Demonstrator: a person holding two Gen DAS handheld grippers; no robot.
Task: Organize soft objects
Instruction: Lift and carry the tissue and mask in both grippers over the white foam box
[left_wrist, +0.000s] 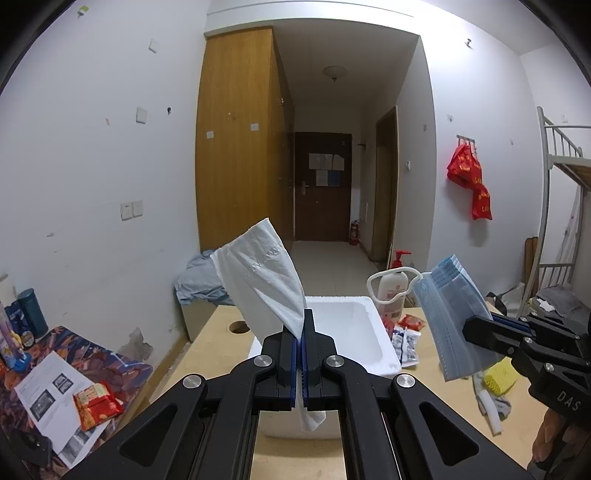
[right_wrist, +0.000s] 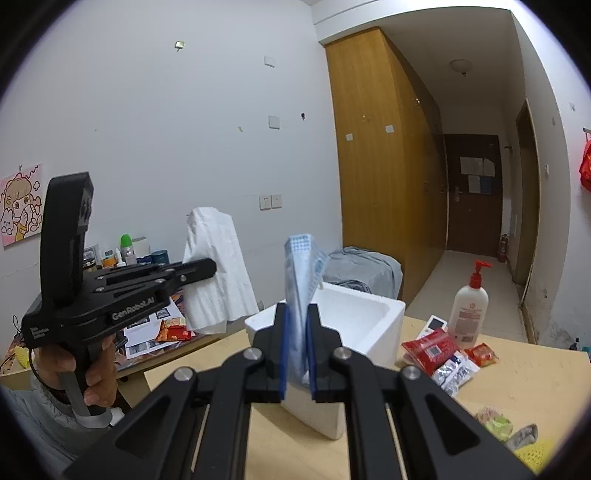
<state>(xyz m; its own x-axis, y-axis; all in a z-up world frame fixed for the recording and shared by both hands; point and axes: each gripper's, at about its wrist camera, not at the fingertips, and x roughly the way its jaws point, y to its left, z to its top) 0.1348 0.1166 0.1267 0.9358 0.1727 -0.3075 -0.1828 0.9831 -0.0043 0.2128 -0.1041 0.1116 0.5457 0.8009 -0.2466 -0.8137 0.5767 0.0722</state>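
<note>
Firmly, the left gripper (left_wrist: 300, 347) pinches a white embossed paper tissue (left_wrist: 264, 275); the right gripper (right_wrist: 297, 354) clamps a stack of blue pleated face masks (right_wrist: 300, 284). Only the right view shows the person's hand (right_wrist: 88, 373) at eight o'clock. Beyond the claws, the white foam box (left_wrist: 364, 334) shows a bare hollow.

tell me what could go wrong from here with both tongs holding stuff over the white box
1. The left tongs pinch the white tissue only near its lower end, so its loose upper part could flop, tear or drape over the rim of the foam box.
2. The right tongs grip the blue face masks as a stack; one might slip out.
3. A dangling mask loop hangs near the lotion bottle and may snag it.
</note>
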